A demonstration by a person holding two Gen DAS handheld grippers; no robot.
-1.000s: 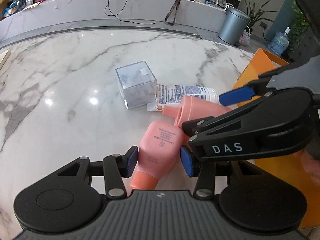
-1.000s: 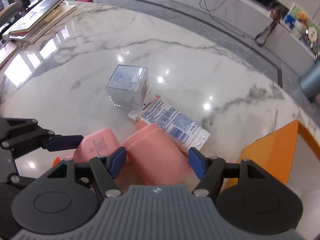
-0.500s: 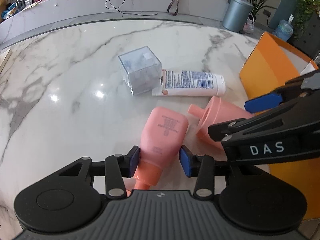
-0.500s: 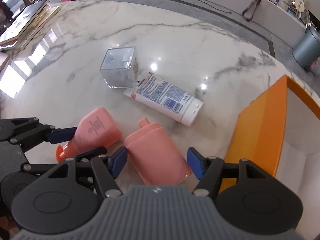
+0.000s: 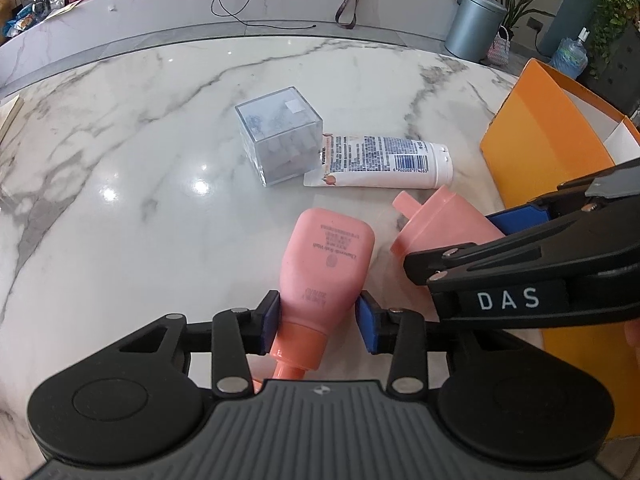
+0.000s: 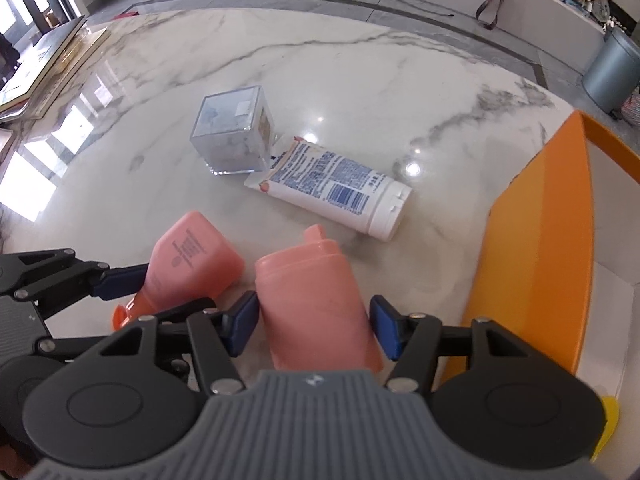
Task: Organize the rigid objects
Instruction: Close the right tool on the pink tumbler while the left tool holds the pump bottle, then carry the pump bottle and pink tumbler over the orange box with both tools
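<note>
There, two pink containers lay on the marble bench (image 5: 120, 184), each between the fingers of a tool. The pink squeeze bottle (image 5: 326, 264) lay with its orange cap toward the left tool (image 5: 318, 318), and that tool's blue pads (image 5: 270, 322) sat against its narrow neck end on both sides, so it appeared gripped. In the right wrist view the same bottle (image 6: 192, 256) showed at lower left beside the left tool's arm. The second pink bottle (image 6: 316, 300), with a short spout pointing away, sat between the fingers of the right tool (image 6: 314, 330); the left pad touched its side, while a thin gap showed at the right pad (image 6: 384, 330), so whether it was truly clamped could not be told. From the left wrist view this spouted bottle (image 5: 436, 220) seemed lifted slightly, though that was not certain. Just beyond them a white tube (image 6: 332, 188) with a printed label and barcode lay on its side, its crimped end touching a clear plastic cube box (image 6: 234, 136) that stood upright. To the right, near the bench edge, stood an open orange box (image 6: 540, 240) with a white interior. Farther off, on the floor beyond the bench, stood a grey bin (image 5: 474, 26).
</note>
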